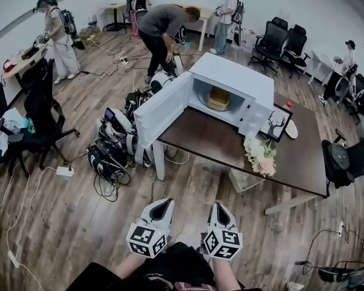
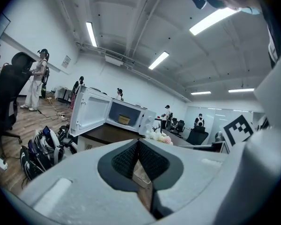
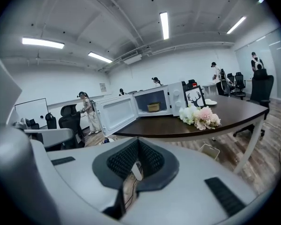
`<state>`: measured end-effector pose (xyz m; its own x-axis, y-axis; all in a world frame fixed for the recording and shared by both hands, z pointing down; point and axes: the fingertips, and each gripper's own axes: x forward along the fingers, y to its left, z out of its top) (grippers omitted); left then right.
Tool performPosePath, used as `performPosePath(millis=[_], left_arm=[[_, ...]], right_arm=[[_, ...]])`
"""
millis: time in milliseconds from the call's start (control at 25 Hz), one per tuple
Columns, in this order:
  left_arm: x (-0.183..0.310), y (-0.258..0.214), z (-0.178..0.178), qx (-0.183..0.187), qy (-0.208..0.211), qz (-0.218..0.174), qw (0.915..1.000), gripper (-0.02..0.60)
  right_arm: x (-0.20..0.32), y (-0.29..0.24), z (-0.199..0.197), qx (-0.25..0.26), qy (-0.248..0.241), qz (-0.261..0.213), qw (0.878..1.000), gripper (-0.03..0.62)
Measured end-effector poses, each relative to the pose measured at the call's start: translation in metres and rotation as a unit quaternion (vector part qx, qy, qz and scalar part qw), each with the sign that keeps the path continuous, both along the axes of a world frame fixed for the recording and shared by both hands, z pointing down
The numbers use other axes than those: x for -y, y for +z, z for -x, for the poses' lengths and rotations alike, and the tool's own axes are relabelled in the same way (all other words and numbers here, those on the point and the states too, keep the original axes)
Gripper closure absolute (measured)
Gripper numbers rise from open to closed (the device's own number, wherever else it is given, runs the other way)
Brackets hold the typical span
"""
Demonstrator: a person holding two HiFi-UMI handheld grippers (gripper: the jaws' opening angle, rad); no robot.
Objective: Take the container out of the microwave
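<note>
While the left hand-held gripper (image 1: 162, 205) and right hand-held gripper (image 1: 221, 207) hang closed and empty, the container (image 1: 219, 99) well ahead looks light, rigid; pinch its rim.

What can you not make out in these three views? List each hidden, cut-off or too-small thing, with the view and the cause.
1. Container contents: every view, too small, deep in the microwave.
2. Control panel markings: every view, too small.
3. Plate: head view, partly hidden behind the picture frame.
4. Person's arms: head view, cut off by the bottom edge.
</note>
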<state>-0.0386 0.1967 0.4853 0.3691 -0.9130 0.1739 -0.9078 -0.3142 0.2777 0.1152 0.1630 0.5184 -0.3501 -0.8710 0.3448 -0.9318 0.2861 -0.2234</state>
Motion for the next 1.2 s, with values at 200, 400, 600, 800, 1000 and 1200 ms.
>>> performPosePath(millis=[200,400,600,800,1000,1200], left_arm=[[0.035,0.000,-0.012,-0.004,-0.026,0.001,0.9996,0.572],[0.060,0.006,-0.035,-0.001,-0.027,0.004,0.9996,0.572],[0.078,0.010,-0.053,0.003,-0.016,0.012,0.9998,0.572],[0.102,0.012,-0.061,0.003,-0.007,0.010,0.9999,0.572],[0.141,0.017,-0.061,0.004,0.011,0.009,0.9999,0.572],[0.195,0.012,-0.053,0.011,0.028,0.001,0.9995,0.572]], right_arm=[[0.039,-0.002,-0.014,-0.007,-0.028,-0.003,1.000,0.586],[0.066,0.002,-0.033,0.001,-0.029,0.003,1.000,0.586],[0.080,0.009,-0.041,0.008,-0.025,0.017,1.000,0.586],[0.095,0.016,-0.043,0.008,-0.015,0.025,1.000,0.586],[0.123,0.023,-0.043,0.008,0.005,0.032,0.999,0.586],[0.169,0.020,-0.037,0.009,0.023,0.033,0.999,0.586]])
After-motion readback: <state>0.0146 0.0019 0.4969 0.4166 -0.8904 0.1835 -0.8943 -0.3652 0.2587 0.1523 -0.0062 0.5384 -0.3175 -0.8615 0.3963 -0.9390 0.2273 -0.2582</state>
